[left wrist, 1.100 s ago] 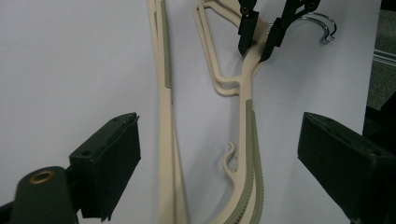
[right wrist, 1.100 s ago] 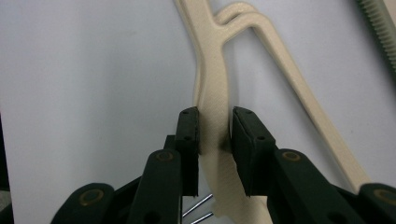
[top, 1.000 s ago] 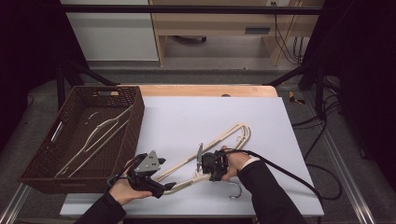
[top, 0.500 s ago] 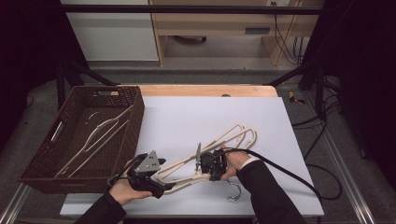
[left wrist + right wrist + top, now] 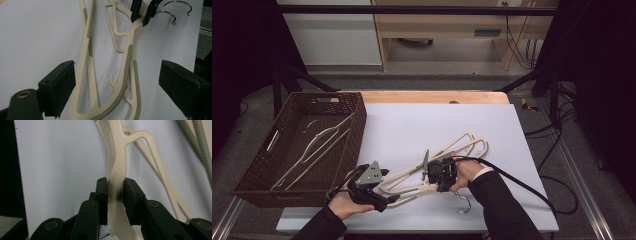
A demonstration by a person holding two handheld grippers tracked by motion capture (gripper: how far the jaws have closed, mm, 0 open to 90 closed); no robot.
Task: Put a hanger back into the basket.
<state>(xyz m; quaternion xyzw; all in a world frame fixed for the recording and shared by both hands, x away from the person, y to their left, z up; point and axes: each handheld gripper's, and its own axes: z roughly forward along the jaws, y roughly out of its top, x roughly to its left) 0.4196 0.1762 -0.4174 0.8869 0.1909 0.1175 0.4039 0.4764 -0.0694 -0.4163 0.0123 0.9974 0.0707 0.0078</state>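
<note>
- Two cream plastic coat hangers [image 5: 432, 167] with steel hooks lie tangled, near centre of white table [image 5: 412, 125], right of brown wicker basket [image 5: 357, 120].
- Right gripper [image 5: 115, 192] clamps one hanger's neck.
- Left gripper [image 5: 116, 82] gapes wide, straddling the shoulders, gripping nothing.
- Judged light, stiff, slick; ribbed strips or neck give the best purchase.

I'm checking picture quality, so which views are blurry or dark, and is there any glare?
High view: soft, dim around the table, no glare. Left gripper view: hangers fairly sharp, near jaws blurred. Right gripper view: clamped hanger slightly soft, dark strip at left.
</note>
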